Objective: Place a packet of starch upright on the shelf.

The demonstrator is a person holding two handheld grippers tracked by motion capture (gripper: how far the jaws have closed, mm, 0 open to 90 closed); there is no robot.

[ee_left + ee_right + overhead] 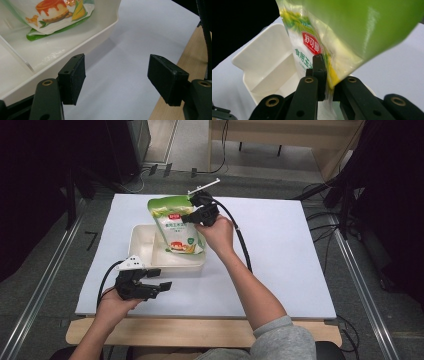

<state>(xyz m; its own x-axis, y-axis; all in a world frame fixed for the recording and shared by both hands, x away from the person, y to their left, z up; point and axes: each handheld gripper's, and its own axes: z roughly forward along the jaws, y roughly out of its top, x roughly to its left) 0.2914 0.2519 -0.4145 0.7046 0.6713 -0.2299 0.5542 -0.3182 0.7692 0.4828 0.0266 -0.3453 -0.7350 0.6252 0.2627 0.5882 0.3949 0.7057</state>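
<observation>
Where the high view looks down, a white sheet (pixel 280 265) covers most of a wooden counter (pixel 200 332), whose bare edge shows along the bottom of the frame. Grey floor surrounds it, with metal rails running up the left and right sides, dark equipment and loose cables in the upper corners, and pale wooden furniture across the top.

A cream plastic tray (pixel 142 242) with an inner divider sits left of centre on the sheet. Standing in it, leaning, is a green and white food pouch (pixel 175 222) printed with a pudding picture and a red logo; its lower end rests inside the tray's right compartment.

The right tool (pixel 192 215), at the upper centre of the high view, is closed tight on the pouch's upper right edge, and in the right gripper view the pouch film (pixel 329 62) is pinched between the two black jaws.

The left tool (pixel 159 280), at the lower left of the high view, is wide open and holds nothing. In the left gripper view its pads (pixel 75 77) hover over the white sheet, just beside the tray's near wall (pixel 82 45); whether they touch it cannot be told.
</observation>
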